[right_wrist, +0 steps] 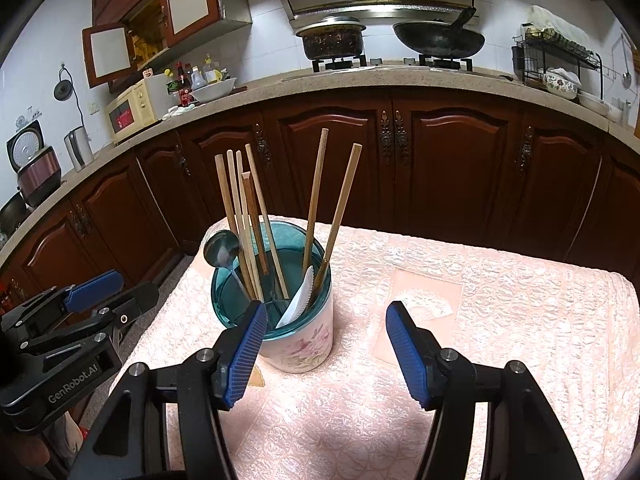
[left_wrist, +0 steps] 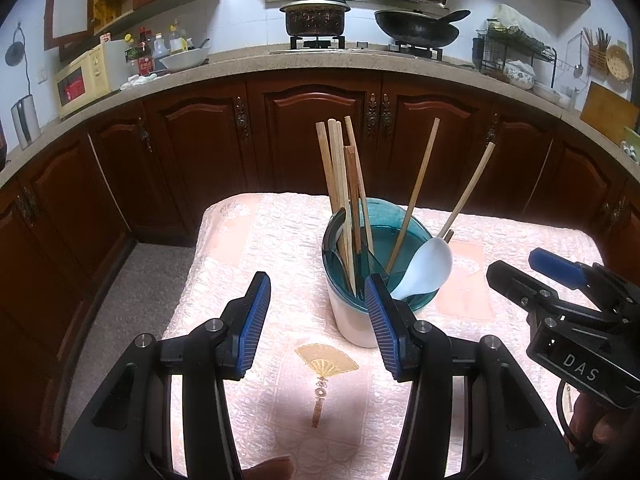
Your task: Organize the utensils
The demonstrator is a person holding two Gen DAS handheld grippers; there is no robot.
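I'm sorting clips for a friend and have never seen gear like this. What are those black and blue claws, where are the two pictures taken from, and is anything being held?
No robot here: a person holds a two-finger gripper in each hand, each carrying a wide-angle camera looking along its fingers. One picture comes from the left gripper, the other from the right gripper; each also glimpses its partner at the edge. Both are open and hold nothing. On the pink tablecloth stands a utensil holder with a teal insert, holding wooden chopsticks, a metal spoon and a white spoon. Kitchen cabinets stand behind.
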